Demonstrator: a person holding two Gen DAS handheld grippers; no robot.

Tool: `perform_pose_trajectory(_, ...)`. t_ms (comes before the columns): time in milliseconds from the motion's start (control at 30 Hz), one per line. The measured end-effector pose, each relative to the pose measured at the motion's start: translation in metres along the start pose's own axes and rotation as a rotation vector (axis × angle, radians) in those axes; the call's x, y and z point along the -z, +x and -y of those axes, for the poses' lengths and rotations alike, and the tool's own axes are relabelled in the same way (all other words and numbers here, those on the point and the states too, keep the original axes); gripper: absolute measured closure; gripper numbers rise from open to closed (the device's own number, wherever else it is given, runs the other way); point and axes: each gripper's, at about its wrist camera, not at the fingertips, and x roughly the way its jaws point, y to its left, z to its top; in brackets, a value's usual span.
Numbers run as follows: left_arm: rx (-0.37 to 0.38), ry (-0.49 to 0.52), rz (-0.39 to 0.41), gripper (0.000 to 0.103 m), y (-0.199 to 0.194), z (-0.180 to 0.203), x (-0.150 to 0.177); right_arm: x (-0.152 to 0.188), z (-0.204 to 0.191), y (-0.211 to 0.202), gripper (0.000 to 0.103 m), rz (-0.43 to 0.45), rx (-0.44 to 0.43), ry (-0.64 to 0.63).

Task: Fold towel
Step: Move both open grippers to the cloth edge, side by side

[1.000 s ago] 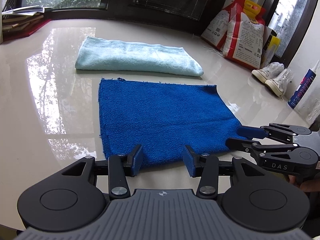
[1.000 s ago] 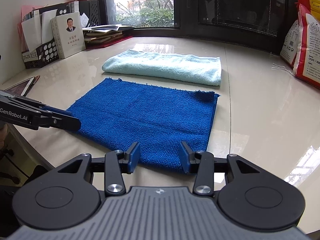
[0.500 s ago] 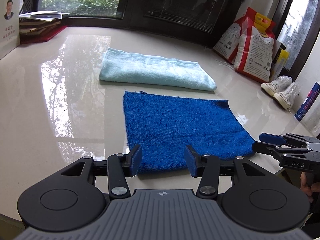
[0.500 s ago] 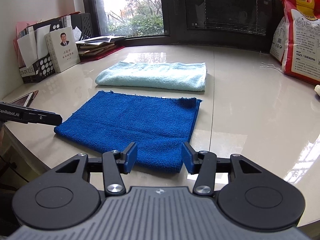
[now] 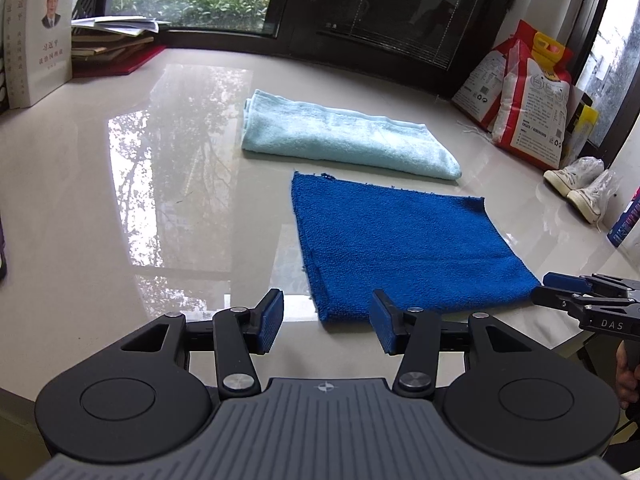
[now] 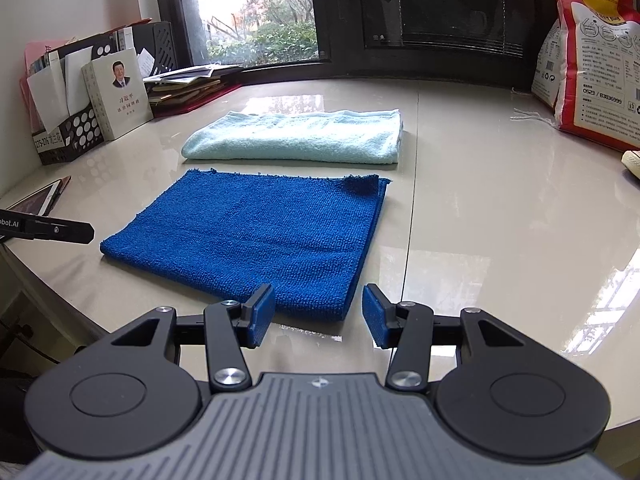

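A glossy desk [image 5: 120, 208] by dark windows carries books at upper left and sacks at upper right. The blue towel [image 5: 400, 240] lies flat at centre, already doubled, a pale towel [image 5: 344, 136] just behind it. Left gripper [image 5: 326, 322] and right gripper [image 6: 318, 316] hover at its near corners, jaws spread, empty. On this slick top, a pinch may catch only one layer or drag the cloth askew.
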Motion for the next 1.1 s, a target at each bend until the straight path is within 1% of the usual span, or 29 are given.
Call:
perform_pose_trajectory(167, -0.007, -0.011, -0.005, 0.053, -0.001, -0.01, 0.002, 0.001, 0.002, 0.002, 0.054, -0.006, -0.015, 0.017)
perform_pose_trajectory(300, -0.012, 0.015, -0.033, 0.054, 0.004, -0.011, 0.004, 0.001, 0.002, 0.002, 0.054, -0.006, -0.015, 0.016)
perform_pose_trajectory(433, 0.012, 0.042, -0.038, 0.059, 0.008, -0.006, 0.004, 0.0, 0.003, 0.002, 0.054, -0.005, -0.012, 0.026)
perform_pose_trajectory(567, 0.042, 0.076, -0.042, 0.06, 0.011, 0.001, 0.004, 0.001, 0.003, 0.002, 0.054, -0.012, -0.026, 0.025)
perform_pose_trajectory(667, 0.063, 0.106, -0.054, 0.065, 0.014, 0.005, 0.004, 0.001, 0.003, 0.004, 0.054, -0.021, -0.027, 0.027)
perform_pose_trajectory(700, 0.064, 0.115, -0.057, 0.068, 0.015, 0.006, 0.004, 0.001, 0.002, 0.005, 0.054, -0.023, -0.031, 0.026)
perform_pose_trajectory(767, 0.061, 0.13, -0.063, 0.071, 0.018, 0.007, 0.004, 0.0, 0.002, 0.006, 0.054, -0.026, -0.037, 0.025)
perform_pose_trajectory(1000, 0.061, 0.176, -0.063, 0.072, 0.024, 0.013, 0.001, 0.003, -0.001, 0.007, 0.054, -0.029, -0.036, 0.019)
perform_pose_trajectory(1100, 0.067, 0.202, -0.061, 0.081, 0.025, 0.016, 0.002, 0.003, -0.002, 0.007, 0.057, -0.028, -0.031, 0.008)
